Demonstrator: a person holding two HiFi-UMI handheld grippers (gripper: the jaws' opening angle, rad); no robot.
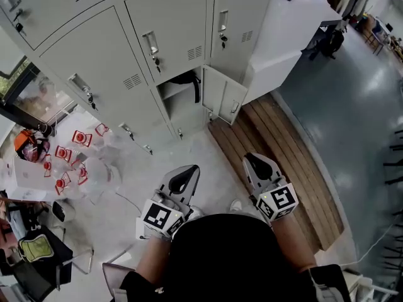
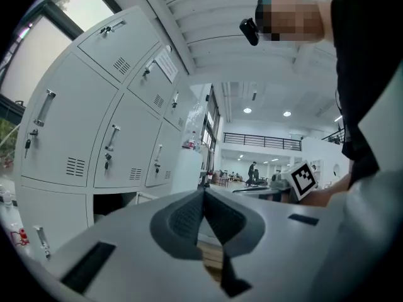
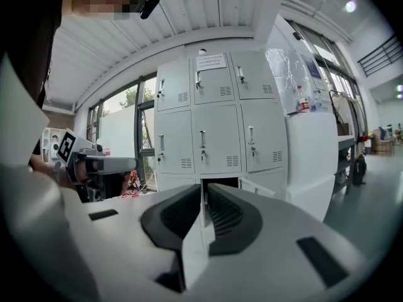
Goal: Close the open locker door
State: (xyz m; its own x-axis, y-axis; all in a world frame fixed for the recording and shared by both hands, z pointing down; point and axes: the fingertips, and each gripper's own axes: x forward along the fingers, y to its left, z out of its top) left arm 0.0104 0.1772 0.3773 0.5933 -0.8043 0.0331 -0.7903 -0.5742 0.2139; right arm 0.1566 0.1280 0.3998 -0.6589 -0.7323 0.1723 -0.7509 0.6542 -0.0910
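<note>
A bank of grey lockers [image 1: 126,49] stands ahead of me. One bottom-row locker [image 1: 179,99] is open, dark inside with a shelf and something black hanging in it. Its door [image 1: 223,96] swings out to the right. The same opening [image 3: 220,182] and door [image 3: 259,187] show in the right gripper view, and the opening [image 2: 114,202] shows low at the left of the left gripper view. My left gripper [image 1: 191,168] and right gripper [image 1: 250,158] are held side by side near my body, well short of the locker. Both are shut and empty.
A wooden platform [image 1: 283,150] runs along the floor right of the open door, beside a white counter [image 1: 283,36]. Clear bags with red labels [image 1: 75,162] lie on the floor at the left, and a chair with a yellow bag [image 1: 38,250] stands nearer me.
</note>
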